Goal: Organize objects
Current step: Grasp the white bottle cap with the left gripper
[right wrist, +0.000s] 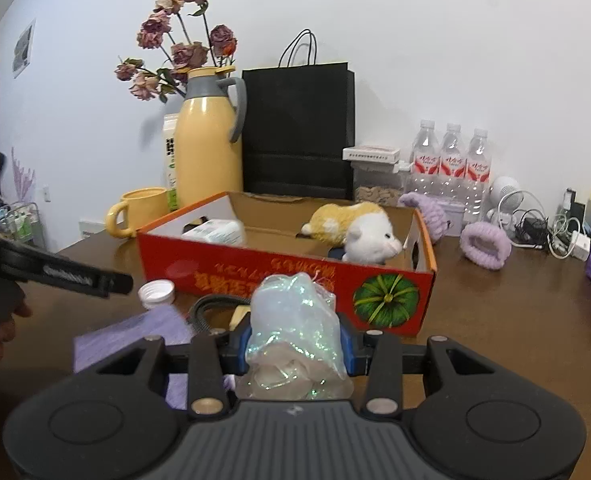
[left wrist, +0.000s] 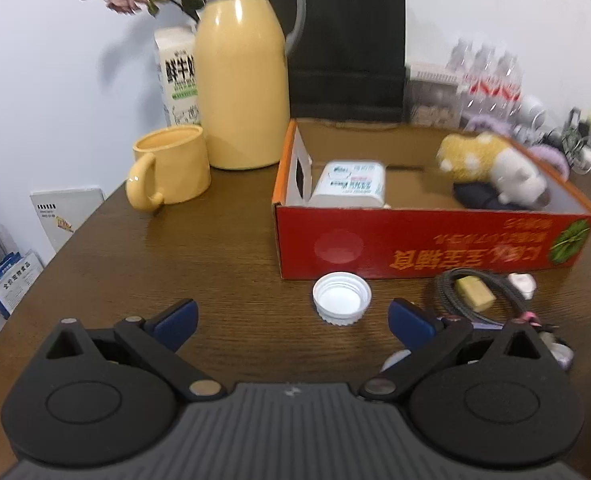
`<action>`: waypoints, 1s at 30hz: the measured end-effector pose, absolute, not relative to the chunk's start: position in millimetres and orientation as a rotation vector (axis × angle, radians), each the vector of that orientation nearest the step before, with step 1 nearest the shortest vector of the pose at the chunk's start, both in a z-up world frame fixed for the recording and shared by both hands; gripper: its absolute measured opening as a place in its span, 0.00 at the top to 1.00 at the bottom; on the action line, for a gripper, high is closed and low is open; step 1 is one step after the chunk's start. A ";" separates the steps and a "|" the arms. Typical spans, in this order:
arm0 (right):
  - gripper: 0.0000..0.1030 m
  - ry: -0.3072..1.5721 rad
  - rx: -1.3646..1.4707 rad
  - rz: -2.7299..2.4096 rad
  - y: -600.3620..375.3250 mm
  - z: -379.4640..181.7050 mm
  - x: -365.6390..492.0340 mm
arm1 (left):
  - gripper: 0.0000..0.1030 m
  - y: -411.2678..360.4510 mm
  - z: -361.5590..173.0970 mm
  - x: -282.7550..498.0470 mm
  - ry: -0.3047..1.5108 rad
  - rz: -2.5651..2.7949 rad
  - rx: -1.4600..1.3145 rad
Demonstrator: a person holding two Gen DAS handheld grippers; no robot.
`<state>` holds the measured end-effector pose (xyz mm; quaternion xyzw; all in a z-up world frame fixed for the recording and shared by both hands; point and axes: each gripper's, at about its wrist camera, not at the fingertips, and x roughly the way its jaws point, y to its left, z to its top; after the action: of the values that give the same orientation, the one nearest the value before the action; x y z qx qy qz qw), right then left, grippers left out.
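The brown desk (left wrist: 223, 248) spreads ahead of both tools. On it, ahead of the right tool (right wrist: 295, 350) and just beyond what it carries, sits the red cardboard box (right wrist: 255, 268) — open-topped, with a yellow-and-white plush toy (right wrist: 359, 228) at its right end and a white packet (right wrist: 215, 232) at its left end. Behind the box, to the left, stand a yellow thermos jug (left wrist: 241, 80) and a yellow mug (left wrist: 171, 168).

The right tool is closed on a crumpled, iridescent clear plastic bag (right wrist: 295, 320); the bag bulges up between the blue pads, level with the near wall of the box. Below and left of this tool lies a purple sheet (right wrist: 135, 332), and just ahead of it a coiled dark cable (right wrist: 203, 308).

The left tool (left wrist: 291, 320) stands wide with nothing between its blue fingertips (left wrist: 175, 320). A white bottle cap (left wrist: 341, 298), open side up, lies on the desk just ahead of the gap, slightly right of centre — near the box's front wall. Farther right lies a small tan block (left wrist: 475, 294) on the cable coil.
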<state>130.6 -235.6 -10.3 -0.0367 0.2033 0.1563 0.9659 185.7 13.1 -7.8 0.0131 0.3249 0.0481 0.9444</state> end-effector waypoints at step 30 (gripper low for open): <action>0.61 0.435 -0.043 0.265 -235.8 -29.5 166.4 | 0.60 10.3 -32.8 215.8 0.652 0.081 -0.055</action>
<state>166.4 -235.8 -29.5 -0.0213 0.2152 0.1309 0.9675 215.8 10.3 -32.8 -0.0271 0.3200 0.0398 0.9462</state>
